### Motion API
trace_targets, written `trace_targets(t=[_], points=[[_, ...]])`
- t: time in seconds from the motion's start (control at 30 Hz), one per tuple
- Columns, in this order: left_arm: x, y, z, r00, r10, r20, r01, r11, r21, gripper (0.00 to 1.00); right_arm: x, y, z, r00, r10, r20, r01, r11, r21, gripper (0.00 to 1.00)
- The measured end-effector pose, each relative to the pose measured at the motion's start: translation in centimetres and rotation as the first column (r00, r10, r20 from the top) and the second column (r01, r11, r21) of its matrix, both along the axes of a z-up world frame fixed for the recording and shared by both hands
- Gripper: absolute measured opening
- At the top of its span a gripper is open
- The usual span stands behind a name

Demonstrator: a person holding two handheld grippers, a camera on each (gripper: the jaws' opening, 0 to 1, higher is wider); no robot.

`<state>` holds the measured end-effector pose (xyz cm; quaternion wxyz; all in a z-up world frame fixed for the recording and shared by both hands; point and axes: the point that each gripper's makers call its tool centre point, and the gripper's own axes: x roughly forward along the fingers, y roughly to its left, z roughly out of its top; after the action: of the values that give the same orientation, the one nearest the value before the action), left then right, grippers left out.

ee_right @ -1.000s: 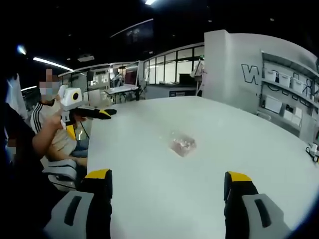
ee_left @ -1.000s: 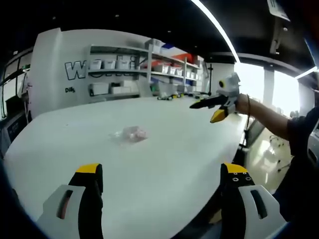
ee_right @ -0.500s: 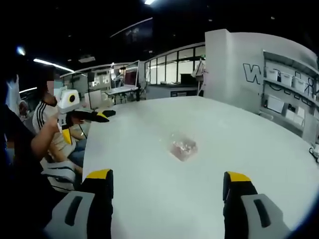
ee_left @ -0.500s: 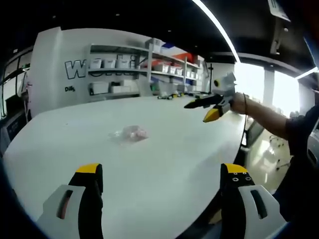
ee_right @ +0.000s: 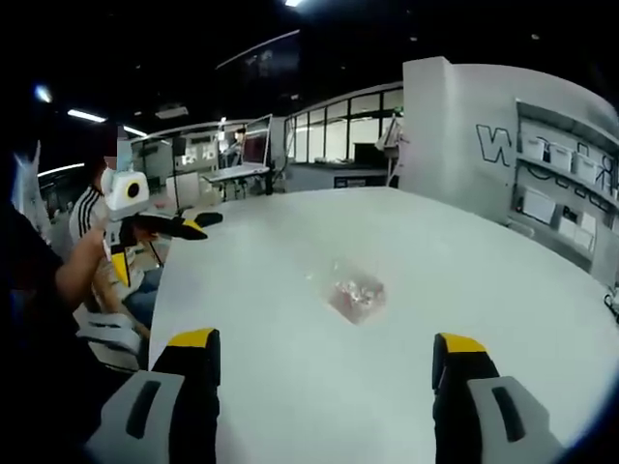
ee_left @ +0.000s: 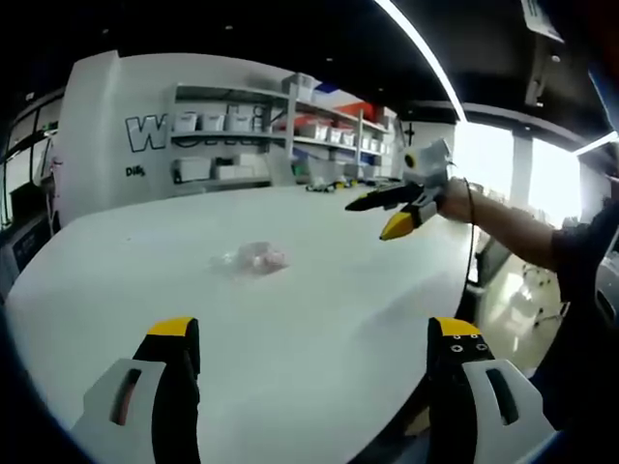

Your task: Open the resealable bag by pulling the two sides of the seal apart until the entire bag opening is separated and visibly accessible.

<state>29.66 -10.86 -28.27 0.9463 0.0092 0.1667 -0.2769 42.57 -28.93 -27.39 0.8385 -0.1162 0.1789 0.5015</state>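
A small clear resealable bag [ee_left: 253, 258] with pinkish contents is lying flat on the white table [ee_left: 319, 319], a little left of centre in the left gripper view and near the middle of the right gripper view [ee_right: 356, 294]. The left gripper [ee_left: 314, 362] is hovering over the near edge of the table at the bottom of its view, its yellow-tipped fingers [ee_left: 174, 338] standing wide apart and holding nothing. The right gripper [ee_right: 324, 367] is doing the same at the bottom of its own view, fingers [ee_right: 455, 353] spread and empty (well apart from the bag). In the left gripper view the right gripper is also showing at the upper right, held by a person's hand [ee_left: 455, 198]. Shelves with bins [ee_left: 280, 135] are lining the far wall.
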Motion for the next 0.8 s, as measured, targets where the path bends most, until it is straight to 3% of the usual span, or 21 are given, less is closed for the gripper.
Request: trace_targets(t=[0.8], points=[[0.8, 0.3, -0.8, 1.000, 0.008, -0.018, -0.008, 1.000, -0.007, 0.97, 1.4, 2.5, -1.3, 0.999, 0.032, -0.012, -0.032, 0.999, -0.006, 0.90]])
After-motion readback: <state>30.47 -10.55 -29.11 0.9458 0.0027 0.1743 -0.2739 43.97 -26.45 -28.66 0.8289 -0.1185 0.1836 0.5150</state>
